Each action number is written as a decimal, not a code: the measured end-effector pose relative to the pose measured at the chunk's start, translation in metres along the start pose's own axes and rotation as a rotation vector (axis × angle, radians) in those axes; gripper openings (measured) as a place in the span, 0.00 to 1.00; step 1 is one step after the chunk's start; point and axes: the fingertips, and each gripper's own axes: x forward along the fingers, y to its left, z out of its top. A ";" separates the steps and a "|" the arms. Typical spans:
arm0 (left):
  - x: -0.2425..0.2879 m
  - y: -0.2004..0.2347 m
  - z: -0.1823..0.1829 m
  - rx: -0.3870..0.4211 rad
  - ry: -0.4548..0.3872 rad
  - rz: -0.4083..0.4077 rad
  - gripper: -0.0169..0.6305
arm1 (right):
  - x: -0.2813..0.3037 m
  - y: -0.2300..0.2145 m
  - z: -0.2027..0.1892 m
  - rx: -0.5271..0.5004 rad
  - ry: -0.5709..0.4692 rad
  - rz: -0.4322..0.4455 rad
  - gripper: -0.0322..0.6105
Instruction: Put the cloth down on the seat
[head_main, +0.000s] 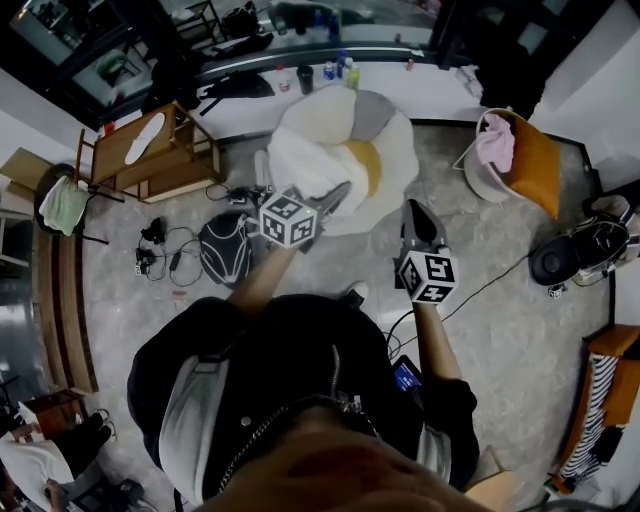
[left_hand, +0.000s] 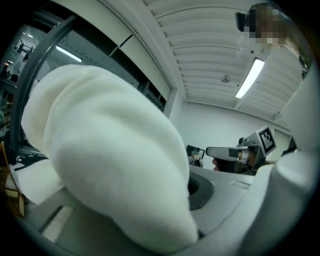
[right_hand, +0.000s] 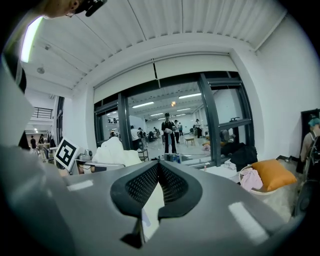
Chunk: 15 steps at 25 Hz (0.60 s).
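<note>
Our left claw (head_main: 338, 192) is clamped on the white cloth (left_hand: 115, 160), which bunches up thick out of its jaws. Ahead of and below this claw lies the seat (head_main: 395, 155), a pale lobed cushion on the floor. From above, the cloth overlaps its near side, but we cannot tell whether the two touch. Our right claw (right_hand: 159, 165), off to the right of the left one and apart from it, has its pads together at the tips with nothing gripped. A basket (head_main: 480, 185) stands further right
</note>
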 end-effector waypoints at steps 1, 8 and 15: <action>0.006 -0.001 0.001 0.000 -0.002 0.007 0.25 | 0.001 -0.006 0.001 -0.002 0.001 0.006 0.05; 0.042 -0.004 0.010 0.004 -0.012 0.083 0.25 | 0.009 -0.052 0.007 0.017 0.035 0.060 0.05; 0.040 0.007 0.013 0.010 -0.015 0.169 0.25 | 0.016 -0.073 -0.007 0.032 0.047 0.094 0.05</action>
